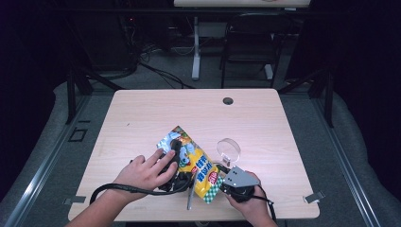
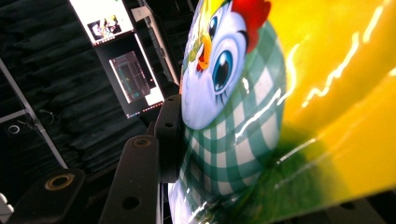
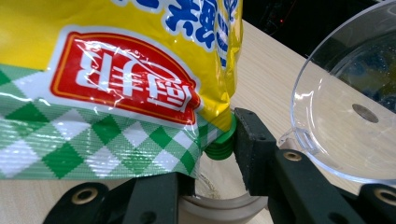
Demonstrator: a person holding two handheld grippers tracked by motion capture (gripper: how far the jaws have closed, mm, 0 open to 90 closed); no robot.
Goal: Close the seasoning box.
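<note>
One snack bag (image 1: 194,163), yellow with green check and a cartoon chicken. One clear round dish (image 1: 228,148) just beside it. One small green cap-like piece (image 3: 223,140) under the bag's corner, seen from the right gripper view (hard to tell what it belongs to). One pale ring-shaped rim (image 3: 219,207) below that, partly hidden. Two hand-held grippers: the left gripper (image 1: 172,165) and the right gripper (image 1: 236,182). Two hands (image 1: 144,172) on them, one each. One wooden table (image 1: 142,118) with one round cable hole (image 1: 228,100). Beyond the table, one dark chair (image 1: 250,42). Two lit screens (image 2: 119,51) in the left gripper view.
</note>
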